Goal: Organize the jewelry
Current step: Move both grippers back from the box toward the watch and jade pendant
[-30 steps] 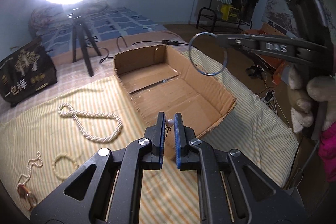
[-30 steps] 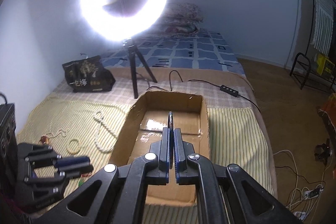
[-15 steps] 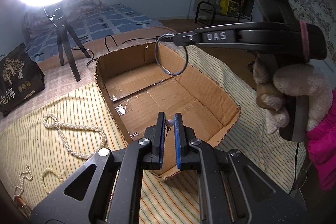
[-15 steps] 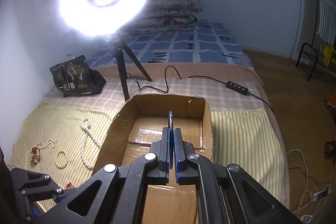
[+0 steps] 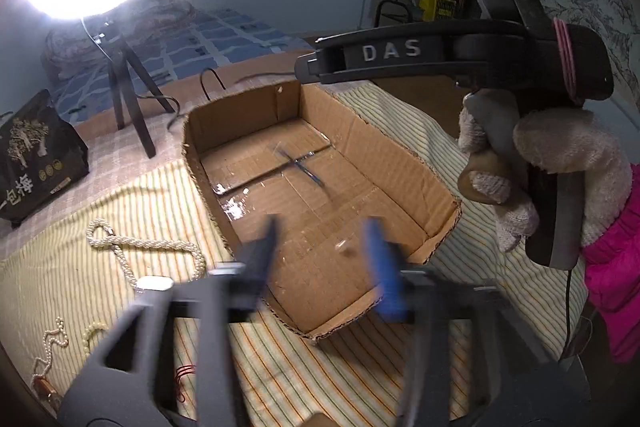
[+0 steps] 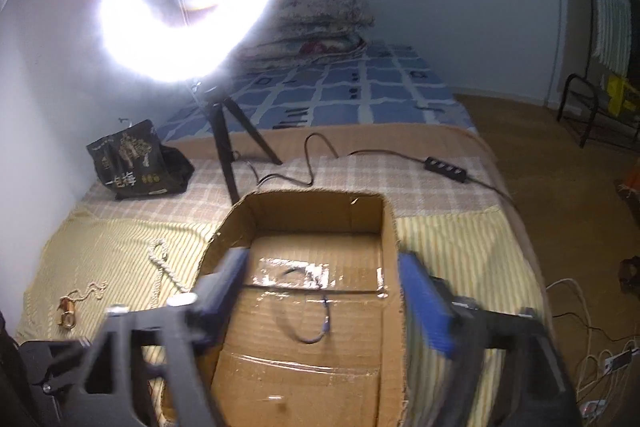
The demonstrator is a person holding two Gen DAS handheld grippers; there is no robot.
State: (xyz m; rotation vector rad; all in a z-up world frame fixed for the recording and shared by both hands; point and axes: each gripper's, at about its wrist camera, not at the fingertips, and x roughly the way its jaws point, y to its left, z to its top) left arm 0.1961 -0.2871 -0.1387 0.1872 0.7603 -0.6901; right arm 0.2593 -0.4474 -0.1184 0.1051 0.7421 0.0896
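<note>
The left gripper (image 5: 324, 251) is built of black plastic arms with triangular cut-outs, silver screw heads at the joints and blue pads lining its fingers (image 5: 382, 267). The right gripper (image 6: 324, 291) shares that build: a black frame, round silver screws, blue finger pads. From the left wrist view, its black body carries raised white letters "DAS" and a band of pink elastic wound around the rear of its housing. The hand (image 5: 540, 163) on its handle wears a fuzzy beige knit glove, and a bright pink padded sleeve (image 5: 616, 267) covers the wrist behind it.
</note>
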